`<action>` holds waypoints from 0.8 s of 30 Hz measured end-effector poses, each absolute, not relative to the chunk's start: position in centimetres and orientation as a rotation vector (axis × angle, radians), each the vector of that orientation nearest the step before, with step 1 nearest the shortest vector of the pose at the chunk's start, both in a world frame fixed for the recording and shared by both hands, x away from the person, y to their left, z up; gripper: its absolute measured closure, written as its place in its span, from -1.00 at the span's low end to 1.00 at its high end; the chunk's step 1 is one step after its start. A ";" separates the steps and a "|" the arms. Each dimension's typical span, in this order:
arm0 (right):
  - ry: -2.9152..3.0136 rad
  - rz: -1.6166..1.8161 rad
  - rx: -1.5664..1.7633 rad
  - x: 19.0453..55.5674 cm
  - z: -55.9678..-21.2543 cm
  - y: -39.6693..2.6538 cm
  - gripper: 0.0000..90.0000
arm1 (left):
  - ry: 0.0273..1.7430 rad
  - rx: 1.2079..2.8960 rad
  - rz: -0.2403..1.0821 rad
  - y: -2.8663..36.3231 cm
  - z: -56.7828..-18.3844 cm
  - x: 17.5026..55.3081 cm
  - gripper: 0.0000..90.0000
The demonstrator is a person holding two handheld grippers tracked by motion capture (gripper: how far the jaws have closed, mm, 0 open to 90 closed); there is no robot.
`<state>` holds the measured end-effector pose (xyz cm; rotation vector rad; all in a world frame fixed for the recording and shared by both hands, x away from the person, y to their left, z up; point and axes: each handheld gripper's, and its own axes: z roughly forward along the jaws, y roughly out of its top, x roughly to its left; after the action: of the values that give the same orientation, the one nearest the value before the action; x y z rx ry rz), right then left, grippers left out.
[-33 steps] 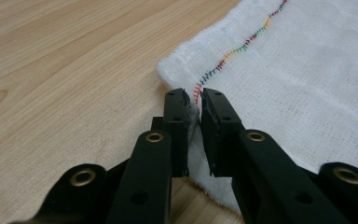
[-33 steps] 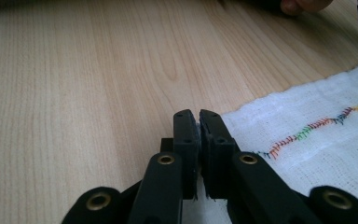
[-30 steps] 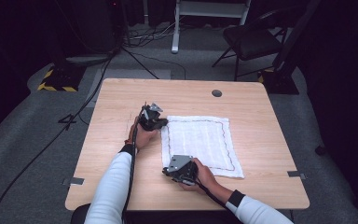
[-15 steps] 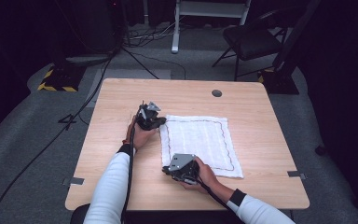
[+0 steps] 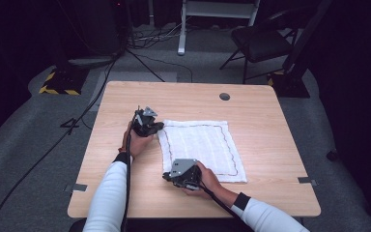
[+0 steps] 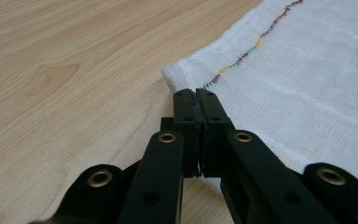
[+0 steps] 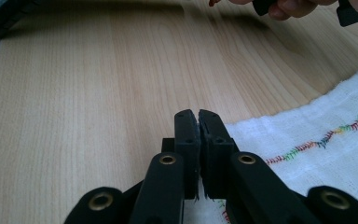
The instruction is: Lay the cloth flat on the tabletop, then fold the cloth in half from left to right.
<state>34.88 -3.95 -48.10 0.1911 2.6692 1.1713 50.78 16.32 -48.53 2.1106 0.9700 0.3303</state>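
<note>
Along cloth left edge: both claws closed.

Light wooden square counter carries a small round dark grommet near its far edge. Grey carpeted floor surrounds it. Beyond: black folding chair, white metal stand frame, yellow-black hazard-striped base, loose black cables.

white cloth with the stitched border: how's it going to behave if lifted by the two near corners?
Likely floppy: the white cloth lies flat and thin on the table, and its weave looks loose like gauze. It would probably sag between the left gripper and the right gripper. It looks light, so dragging may bunch it rather than slide it whole.
</note>
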 end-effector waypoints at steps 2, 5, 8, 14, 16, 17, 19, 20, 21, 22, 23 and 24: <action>2.670 1.177 0.179 34.8 -48.0 -3.7 0.93 | 0.978 2.106 0.338 16.7 -48.5 50.6 0.95; 2.671 1.177 0.166 34.8 -48.0 -3.6 0.93 | 0.984 2.106 0.343 17.2 -48.4 50.2 0.95; 2.673 1.185 0.149 34.7 -47.9 -3.2 0.93 | 0.997 2.102 0.349 17.7 -48.4 49.9 0.95; 2.671 1.207 0.120 34.5 -47.5 -2.8 0.93 | 1.002 2.104 0.369 18.3 -48.2 49.4 0.95; 2.671 1.211 0.114 34.5 -47.4 -2.9 0.93 | 1.003 2.090 0.369 18.4 -48.0 49.2 0.95; 2.669 1.216 0.115 34.5 -47.4 -2.9 0.93 | 1.006 2.085 0.367 18.4 -47.9 49.2 0.95; 2.669 1.219 0.110 34.5 -47.3 -2.9 0.93 | 0.998 2.088 0.373 18.3 -47.9 49.1 0.95; 2.669 1.216 0.106 34.5 -47.3 -2.9 0.93 | 0.996 2.091 0.372 18.3 -47.8 49.1 0.95; 2.667 1.220 0.110 34.4 -47.2 -2.9 0.93 | 0.995 2.090 0.380 18.4 -47.7 49.0 0.95; 2.665 1.222 0.109 34.4 -47.2 -2.9 0.93 | 0.995 2.093 0.383 18.4 -47.7 48.9 0.95; 2.664 1.223 0.104 34.4 -47.1 -2.9 0.93 | 0.999 2.087 0.384 18.5 -47.6 48.8 0.95; 2.663 1.225 0.103 34.4 -47.0 -2.8 0.93 | 0.998 2.089 0.392 18.6 -47.6 48.7 0.95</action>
<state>34.38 -2.82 -47.03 0.1027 2.6626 1.2255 48.69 18.64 -47.56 2.0891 0.9980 0.3917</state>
